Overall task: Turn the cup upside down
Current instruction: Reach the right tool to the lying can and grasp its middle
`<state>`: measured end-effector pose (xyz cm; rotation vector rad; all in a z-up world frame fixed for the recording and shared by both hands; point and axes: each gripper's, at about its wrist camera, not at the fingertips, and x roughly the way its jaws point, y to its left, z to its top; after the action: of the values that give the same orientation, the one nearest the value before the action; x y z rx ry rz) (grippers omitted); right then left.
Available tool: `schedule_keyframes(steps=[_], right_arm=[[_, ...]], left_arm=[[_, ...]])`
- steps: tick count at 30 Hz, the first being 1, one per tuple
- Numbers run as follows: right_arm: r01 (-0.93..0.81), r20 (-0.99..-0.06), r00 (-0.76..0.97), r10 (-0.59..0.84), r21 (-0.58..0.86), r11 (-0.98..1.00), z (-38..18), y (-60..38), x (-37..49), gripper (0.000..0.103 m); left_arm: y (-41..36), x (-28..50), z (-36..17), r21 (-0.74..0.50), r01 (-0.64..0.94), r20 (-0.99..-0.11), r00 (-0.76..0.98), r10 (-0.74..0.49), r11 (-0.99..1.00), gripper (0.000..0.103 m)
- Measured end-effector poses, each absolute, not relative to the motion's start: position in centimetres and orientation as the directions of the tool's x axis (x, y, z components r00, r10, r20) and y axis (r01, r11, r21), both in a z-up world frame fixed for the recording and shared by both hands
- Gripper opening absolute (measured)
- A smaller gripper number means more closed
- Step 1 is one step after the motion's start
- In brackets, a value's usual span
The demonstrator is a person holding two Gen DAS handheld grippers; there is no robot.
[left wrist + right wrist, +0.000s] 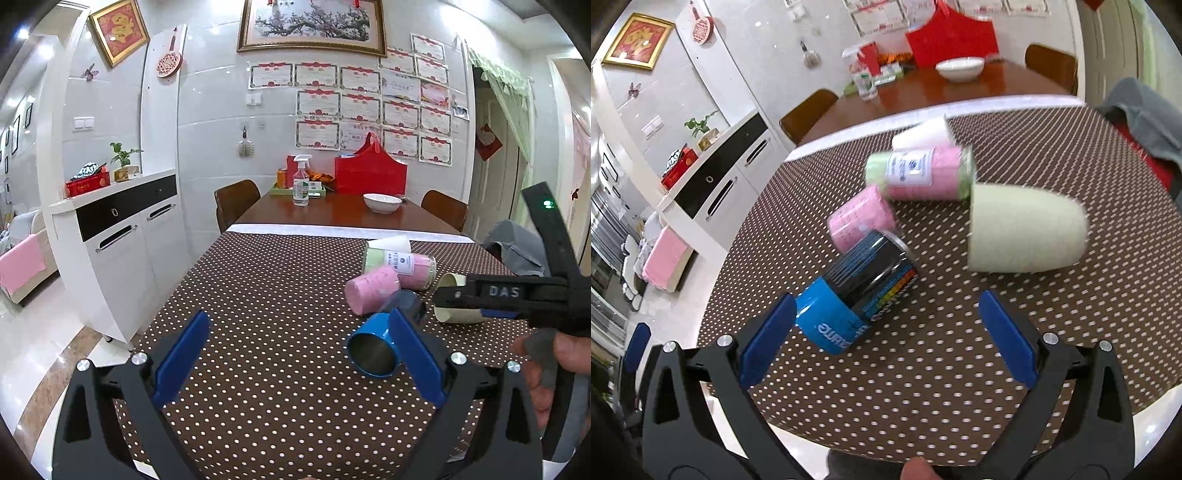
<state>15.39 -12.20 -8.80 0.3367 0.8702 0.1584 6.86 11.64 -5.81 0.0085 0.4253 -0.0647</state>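
Nothing flipped yet: the blue cup (831,321), pink cup (860,218) and cream cup (1027,229) lie sideways; my left gripper (295,354) and right gripper (886,332) gape empty.

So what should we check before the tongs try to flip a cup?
1. Left tongs open: ok, pads wide apart, holding nothing.
2. Right tongs open: ok, also holding nothing.
3. A cup within reach: ok, the blue cup lies on its side by the left tongs' right pad, mouth toward the camera.
4. Room around it: not ok, a dark cup and a pink cup crowd against it.
5. Cream cup free to grab: ok, it lies apart on the dotted tablecloth.
6. Any cup already upside down: not ok, all are lying over.
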Motion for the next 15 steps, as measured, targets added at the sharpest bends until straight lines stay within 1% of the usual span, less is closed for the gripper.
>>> schedule_keyframes(steps=[7, 9, 15], right_arm=[[0.044, -0.775, 0.542, 0.324, 0.411, 0.91, -10.3, -11.0, 18.1, 0.097], [0.063, -0.784, 0.521, 0.337, 0.429, 0.901, -10.6, -10.9, 18.7, 0.093], [0.146, -0.805, 0.456, 0.381, 0.49, 0.86, -12.0, -11.0, 20.5, 0.086]], left_arm=[[12.6, 7.4, -6.6, -0.006, 0.061, -0.416, 0.907, -0.058, 0.998, 0.096], [12.8, 7.7, -6.9, -0.01, 0.057, -0.421, 0.906, -0.056, 0.998, 0.096], [13.6, 8.5, -7.6, -0.022, 0.047, -0.432, 0.9, -0.052, 0.999, 0.096]])
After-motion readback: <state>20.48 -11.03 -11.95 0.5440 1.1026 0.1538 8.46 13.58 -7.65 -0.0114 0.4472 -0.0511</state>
